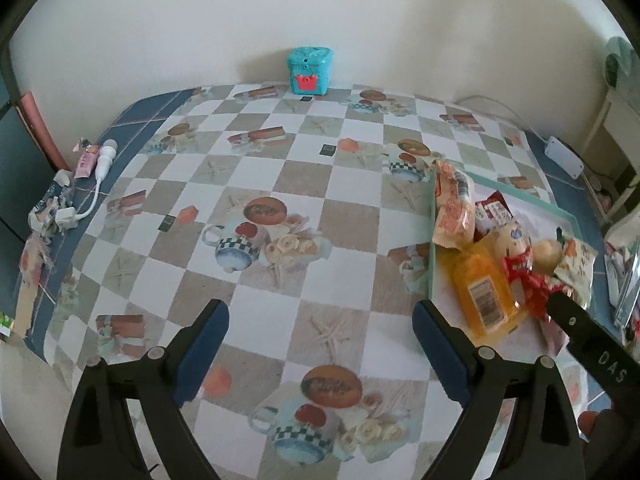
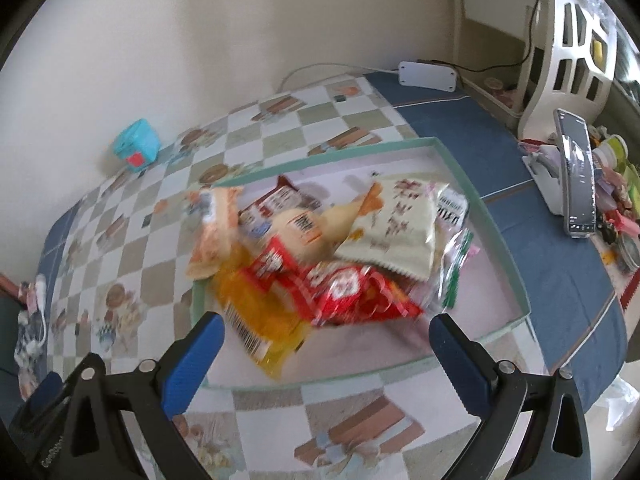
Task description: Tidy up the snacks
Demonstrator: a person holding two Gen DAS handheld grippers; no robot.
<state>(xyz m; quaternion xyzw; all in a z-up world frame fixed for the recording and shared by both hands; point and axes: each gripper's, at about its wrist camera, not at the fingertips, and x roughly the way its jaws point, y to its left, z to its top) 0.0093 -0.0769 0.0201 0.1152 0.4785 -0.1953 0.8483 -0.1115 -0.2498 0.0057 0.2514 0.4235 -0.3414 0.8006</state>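
snack packets [image 2: 320, 256] being kept heaped in a shallow mint-green rimmed tray [image 2: 508, 256]

right gripper [image 2: 326, 344] is being held wide open just short of the heap; left gripper [image 1: 320, 332], likewise open, is being held over checkered tablecloth [image 1: 248, 168].

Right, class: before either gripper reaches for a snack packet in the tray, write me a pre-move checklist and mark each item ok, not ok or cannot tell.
1. Right gripper jaws open and empty: ok.
2. Left gripper jaws open and empty: ok.
3. Snacks inside the tray: not ok, the orange packet hangs over the rim.
4. Yellow packet nearest the right gripper, uncovered: ok.
5. Packets lying separate: not ok, piled and overlapping.
6. Sharp right wrist view: not ok, blurred.
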